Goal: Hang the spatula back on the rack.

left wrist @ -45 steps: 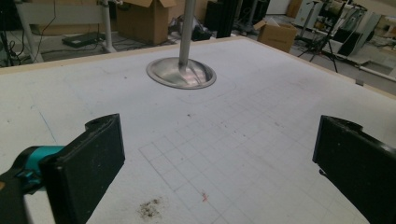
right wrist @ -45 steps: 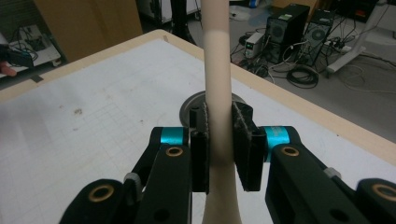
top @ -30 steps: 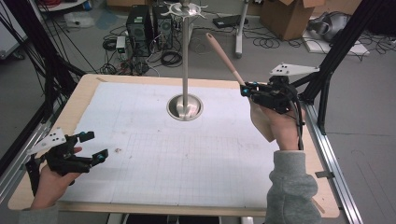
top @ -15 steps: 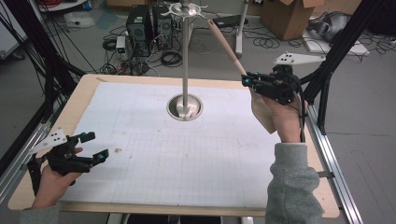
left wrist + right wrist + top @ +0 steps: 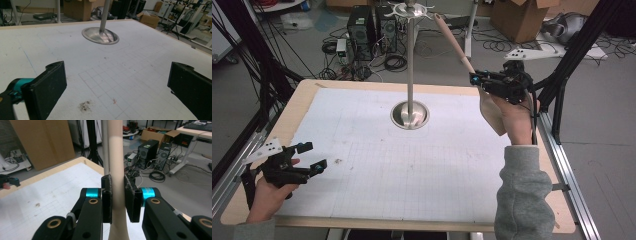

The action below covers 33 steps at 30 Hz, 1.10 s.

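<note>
One wooden spatula (image 5: 455,46) is clamped in the right claw (image 5: 475,78), raised near the rack (image 5: 410,65) top; hanging it remains; left claw (image 5: 312,156) rests wide open, empty, over the worktop (image 5: 362,165).

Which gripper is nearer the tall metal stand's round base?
Right. The right gripper, clamping a beige wooden spatula, hangs right of the base; the left gripper sits at the near-left corner.

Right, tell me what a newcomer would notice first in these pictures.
First the tall metal stand rising from its round base at the far middle of the white table. Next the right gripper, raised at the right, shut on a pale wooden spatula whose handle slants up toward the stand's top. The left gripper rests open at the near left.
</note>
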### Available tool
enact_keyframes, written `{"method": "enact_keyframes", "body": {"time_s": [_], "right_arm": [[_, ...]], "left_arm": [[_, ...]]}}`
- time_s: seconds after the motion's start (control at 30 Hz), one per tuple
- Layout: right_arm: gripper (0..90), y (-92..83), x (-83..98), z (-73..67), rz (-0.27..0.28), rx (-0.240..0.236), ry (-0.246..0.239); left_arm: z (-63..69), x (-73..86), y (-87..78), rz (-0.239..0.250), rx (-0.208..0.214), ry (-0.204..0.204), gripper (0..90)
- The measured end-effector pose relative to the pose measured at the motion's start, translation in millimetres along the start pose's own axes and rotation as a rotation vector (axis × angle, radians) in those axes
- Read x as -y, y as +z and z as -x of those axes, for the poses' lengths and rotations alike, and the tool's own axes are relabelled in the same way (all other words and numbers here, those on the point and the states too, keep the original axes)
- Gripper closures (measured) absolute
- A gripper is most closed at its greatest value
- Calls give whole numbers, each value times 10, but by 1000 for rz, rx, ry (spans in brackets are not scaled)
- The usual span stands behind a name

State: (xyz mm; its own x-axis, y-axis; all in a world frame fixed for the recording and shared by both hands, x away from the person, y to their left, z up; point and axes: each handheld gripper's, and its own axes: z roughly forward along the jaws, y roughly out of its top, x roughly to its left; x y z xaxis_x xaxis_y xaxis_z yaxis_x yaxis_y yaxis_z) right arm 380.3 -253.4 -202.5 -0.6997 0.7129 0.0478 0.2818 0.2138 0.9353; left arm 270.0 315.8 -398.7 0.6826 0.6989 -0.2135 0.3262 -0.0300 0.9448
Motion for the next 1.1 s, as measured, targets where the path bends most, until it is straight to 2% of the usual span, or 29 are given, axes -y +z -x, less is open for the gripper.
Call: {"method": "enact_keyframes", "body": {"time_s": [0.17,0.67,1.1], "right_arm": [[787,43,7,25,2,-20,16],[787,147,14,53,2,-43,20],[788,270,59,61,-25,-69,29]], "left_arm": [[-6,21,-4,-6,0,-4,26],[1,4,-26,6,1,-2,26],[-7,11,-43,8,-5,-6,26]]}}
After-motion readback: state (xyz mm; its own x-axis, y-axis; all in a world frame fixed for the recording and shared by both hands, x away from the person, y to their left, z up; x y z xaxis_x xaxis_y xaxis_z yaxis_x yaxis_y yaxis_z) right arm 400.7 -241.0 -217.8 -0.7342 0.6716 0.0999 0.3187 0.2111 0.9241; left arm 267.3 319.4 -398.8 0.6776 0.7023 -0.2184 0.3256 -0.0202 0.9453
